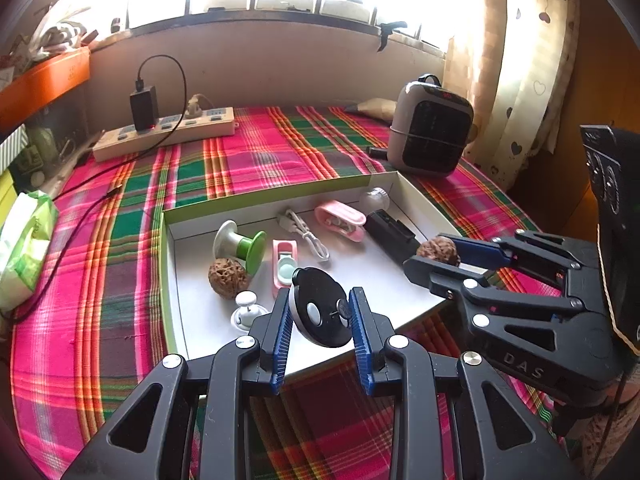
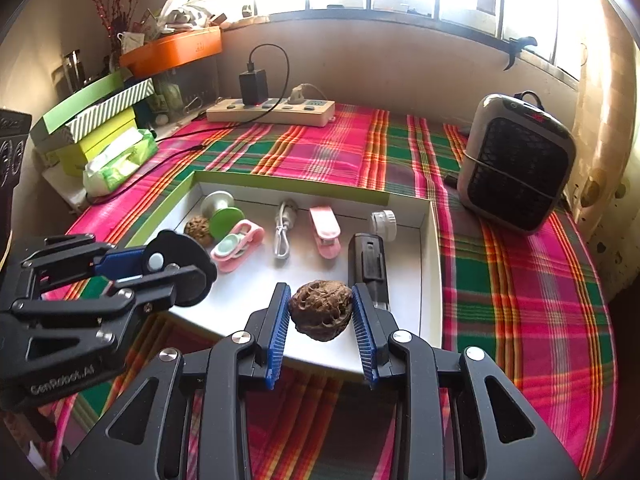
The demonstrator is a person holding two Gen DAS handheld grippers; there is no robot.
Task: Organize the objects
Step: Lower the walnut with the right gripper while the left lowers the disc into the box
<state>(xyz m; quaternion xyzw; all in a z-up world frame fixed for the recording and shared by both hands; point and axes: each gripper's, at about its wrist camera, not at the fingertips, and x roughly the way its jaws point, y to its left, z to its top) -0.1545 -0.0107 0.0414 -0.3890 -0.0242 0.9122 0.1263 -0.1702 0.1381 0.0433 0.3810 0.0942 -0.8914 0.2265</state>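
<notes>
A shallow white tray with a green rim (image 1: pixel 170 280) (image 2: pixel 430 240) lies on the plaid cloth. My left gripper (image 1: pixel 320 316) is shut on a round black disc (image 1: pixel 320 308) (image 2: pixel 180 268), held above the tray's near left part. My right gripper (image 2: pixel 320 312) (image 1: pixel 436 260) is shut on a brown walnut (image 2: pixel 320 310) (image 1: pixel 438 251), held above the tray's near right part. In the tray lie a second walnut (image 1: pixel 227 278), a green and white spool (image 1: pixel 240 246), two pink clips (image 1: pixel 285 266) (image 1: pixel 341 220), a white cable (image 1: pixel 306 234), a black device (image 1: pixel 390 236) and a white knob (image 1: pixel 246 308).
A grey heater (image 1: pixel 432 132) (image 2: pixel 518 164) stands behind the tray at the right. A power strip with a black charger (image 1: pixel 164 132) lies at the back. A tissue pack (image 1: pixel 24 248) and stacked boxes (image 2: pixel 96 120) sit at the left. A curtain (image 1: pixel 528 60) hangs at the right.
</notes>
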